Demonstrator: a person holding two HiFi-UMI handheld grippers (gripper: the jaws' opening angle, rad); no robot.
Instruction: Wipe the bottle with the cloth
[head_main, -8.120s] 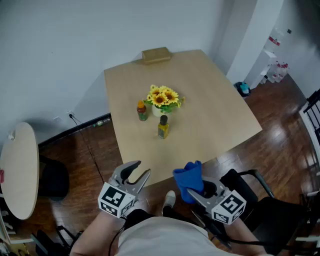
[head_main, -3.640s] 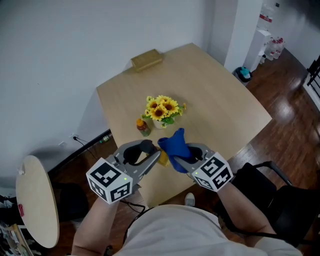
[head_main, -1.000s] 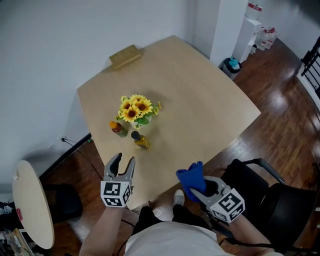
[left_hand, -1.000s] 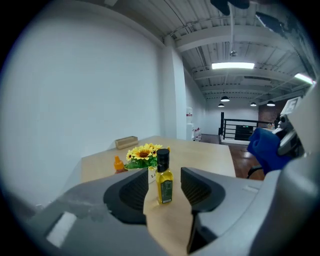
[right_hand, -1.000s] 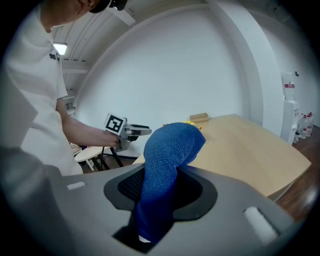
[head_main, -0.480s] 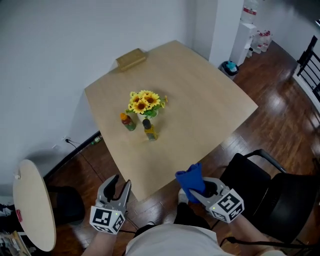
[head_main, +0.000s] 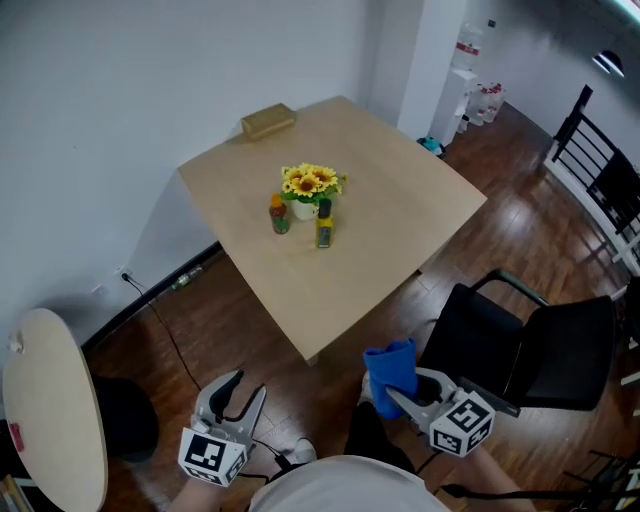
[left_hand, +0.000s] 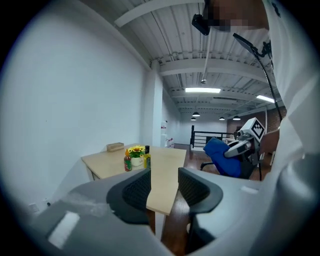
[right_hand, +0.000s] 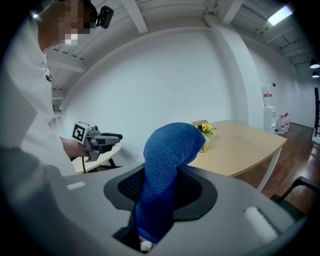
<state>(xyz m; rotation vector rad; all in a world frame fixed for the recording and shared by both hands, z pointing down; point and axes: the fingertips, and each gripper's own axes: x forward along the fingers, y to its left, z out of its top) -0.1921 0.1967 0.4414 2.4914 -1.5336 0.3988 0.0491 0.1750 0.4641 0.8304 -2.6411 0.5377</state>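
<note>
Right gripper (right_hand: 161, 189): my jaws pinching blue cloth (right_hand: 169, 150), which stands up between them. Left gripper (left_hand: 165, 186): jaws spread, nothing between. Both held low, off near edge of table (head_main: 400, 215). Bottle (head_main: 323, 229) upright on table beside flowers (head_main: 312, 183), orange-capped bottle (head_main: 279, 216) just left. Bottle well apart from both grippers.

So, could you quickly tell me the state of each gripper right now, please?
Left gripper: open, empty.
Right gripper: shut on the blue cloth.
</note>
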